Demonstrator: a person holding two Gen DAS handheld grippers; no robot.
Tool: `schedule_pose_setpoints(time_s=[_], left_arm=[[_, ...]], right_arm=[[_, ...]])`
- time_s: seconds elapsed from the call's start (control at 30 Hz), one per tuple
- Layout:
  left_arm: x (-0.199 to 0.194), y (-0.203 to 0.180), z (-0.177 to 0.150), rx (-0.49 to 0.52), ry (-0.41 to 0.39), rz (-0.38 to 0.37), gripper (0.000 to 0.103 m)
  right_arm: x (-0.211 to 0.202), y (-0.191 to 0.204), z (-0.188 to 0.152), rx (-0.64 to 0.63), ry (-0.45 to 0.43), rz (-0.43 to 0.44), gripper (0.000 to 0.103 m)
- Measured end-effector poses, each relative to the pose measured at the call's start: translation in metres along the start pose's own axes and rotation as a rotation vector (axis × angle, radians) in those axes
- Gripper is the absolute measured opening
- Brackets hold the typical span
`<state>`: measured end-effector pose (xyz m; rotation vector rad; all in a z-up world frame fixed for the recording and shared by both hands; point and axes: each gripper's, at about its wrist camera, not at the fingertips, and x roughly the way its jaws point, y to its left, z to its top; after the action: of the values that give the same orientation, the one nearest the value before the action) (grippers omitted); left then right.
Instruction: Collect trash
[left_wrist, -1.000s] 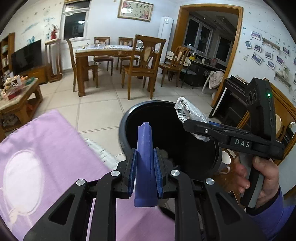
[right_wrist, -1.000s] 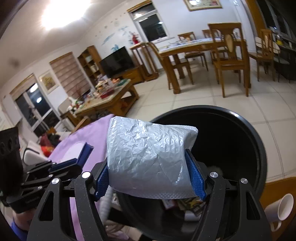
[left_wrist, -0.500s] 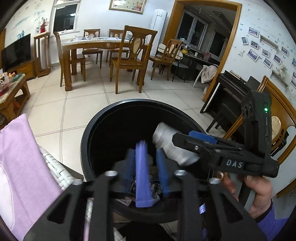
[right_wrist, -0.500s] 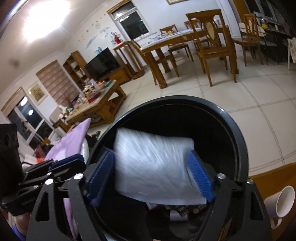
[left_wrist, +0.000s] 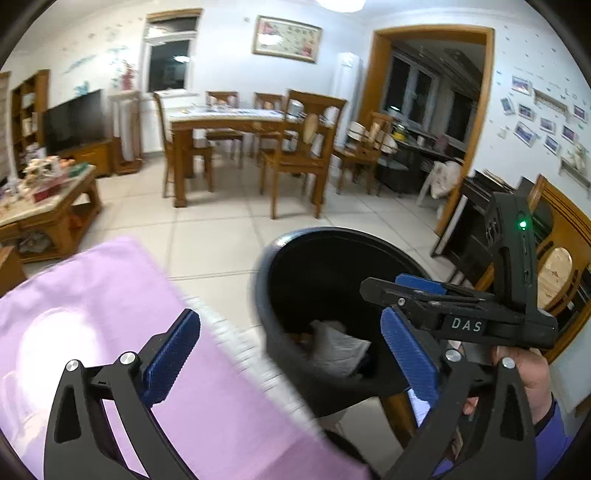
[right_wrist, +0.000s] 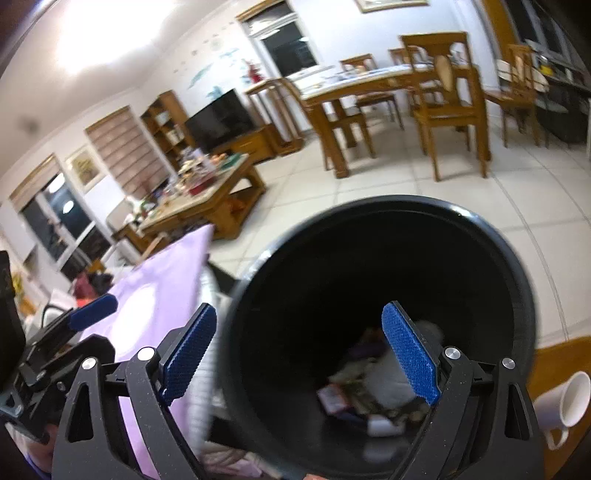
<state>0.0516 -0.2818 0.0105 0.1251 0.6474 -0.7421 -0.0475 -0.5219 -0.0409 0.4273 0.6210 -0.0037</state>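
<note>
1. The silvery wrapper lay inside the black bin, on top of the other litter at the bottom; it was blurred in both views. The blue item that the left gripper had carried a second earlier was no longer between its pads, and could not be told apart in the bin.
2. The right gripper hung over the bin's mouth, its jaws spread wide after the last of their opening, with nothing between the blue pads.
3. The left gripper had just opened fully and was likewise empty; its left pad sat over the lilac cloth, its right pad toward the bin.
4. The step in hand looked like the release into the bin, and it appeared done for both pieces. To finish it well, both grippers should be lifted straight clear of the rim, jaws kept apart, so no pad catches the bin and tips it.
5. A white mug lay just beside the bin on the orange-brown surface, worth avoiding on the way out.
6. Farther off stood the dining table and the cluttered coffee table, where more litter might be found.
</note>
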Motion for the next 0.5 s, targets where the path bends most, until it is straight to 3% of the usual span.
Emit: schedule_pose_setpoints(time_s=[0.33, 0.5], left_arm=[[-0.116, 0.136, -0.056, -0.283, -0.113, 0.357, 0.098], [-0.167, 0.182, -0.087, -0.365, -0.175, 0.498, 0.098]], right_arm=[[0.027, 0.163, -0.015, -0.209, 0.024, 0.132, 0.092], [0.039, 0.252, -0.034, -0.314, 0.002, 0.198, 0.092]])
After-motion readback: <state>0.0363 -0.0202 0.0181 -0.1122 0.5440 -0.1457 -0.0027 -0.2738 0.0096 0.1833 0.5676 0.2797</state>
